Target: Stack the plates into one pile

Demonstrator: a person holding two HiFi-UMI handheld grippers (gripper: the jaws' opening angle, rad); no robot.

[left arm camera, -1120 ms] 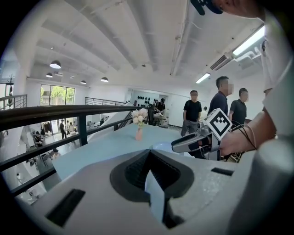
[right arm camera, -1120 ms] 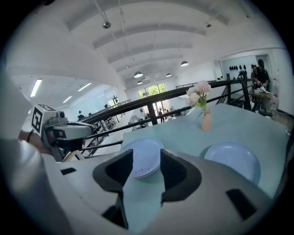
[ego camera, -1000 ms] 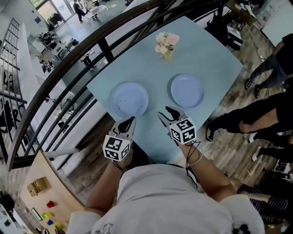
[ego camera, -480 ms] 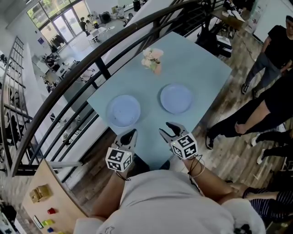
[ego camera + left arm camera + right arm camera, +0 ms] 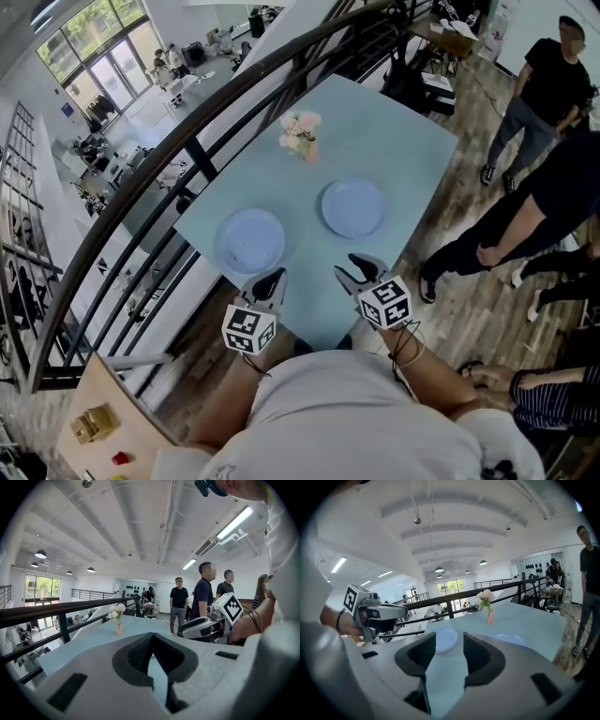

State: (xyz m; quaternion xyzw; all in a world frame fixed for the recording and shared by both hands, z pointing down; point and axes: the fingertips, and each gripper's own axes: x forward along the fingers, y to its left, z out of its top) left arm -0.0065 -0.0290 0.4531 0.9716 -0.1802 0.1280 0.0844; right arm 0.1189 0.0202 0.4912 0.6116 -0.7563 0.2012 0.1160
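While both tools hang over the near edge of the tabletop (image 5: 403,141), neither touches a plate. Landmark: the vase (image 5: 302,139) of pale flowers, upright near the tabletop's far side, close to the railing (image 5: 187,141).

Left plate (image 5: 250,240): pale blue, flat on the tabletop. It sits on the person's side of the vase, off toward the left tool.

Right plate (image 5: 352,207): same colour, also on the person's side of the vase, off toward the right tool. It lies a little nearer the vase than the other. The two plates lie apart with bare tabletop between them; not stacked.

Left tool (image 5: 271,281): farther from the vase than the left plate, just short of that plate's near rim and pointing toward it. Its own view shows the jaws drawn together at the tips. Only a thin wedge of tabletop shows behind them, and nothing is gripped.

Right tool (image 5: 362,270): farther from the vase than the right plate and clear of it. The jaws stand apart. Its own view shows the left plate through the gap, well beyond the tips, and the right plate off to one side below the vase. Nothing is held between them.

Each tool carries a marker cube, with a hand behind it. Bystanders (image 5: 546,89) stand on the wooden floor (image 5: 459,319), well away from the vase, past the tabletop's edge on the right tool's side.
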